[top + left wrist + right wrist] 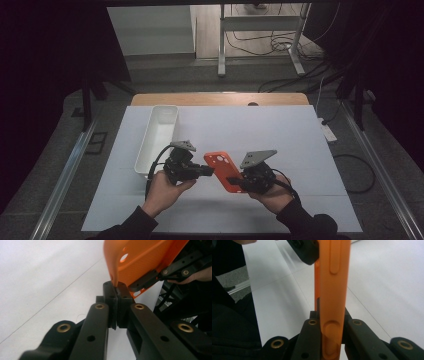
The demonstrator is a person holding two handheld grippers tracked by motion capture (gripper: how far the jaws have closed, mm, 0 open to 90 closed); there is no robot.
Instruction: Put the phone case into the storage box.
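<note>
Now both pairs of fingers [117, 293] are clamped on the orange phone case [223, 170], one at each edge.

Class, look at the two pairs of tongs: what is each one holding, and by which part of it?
Both hold the orange phone case. The left tongs pinch its thin side edge; the right tongs clamp across one end, near a button moulding.

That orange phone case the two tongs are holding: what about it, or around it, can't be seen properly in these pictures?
- Orange phone case, high view: its lower end is hidden by the right tongs.
- Left gripper view: the case is cut off by the top edge; the other tongs cover one corner.
- Right gripper view: it stands edge-on, so neither broad face shows, and it is blurred.
- White tray, high view: the floor under its near wall is hidden.
- Left tongs: how deep the case edge sits between them.
</note>
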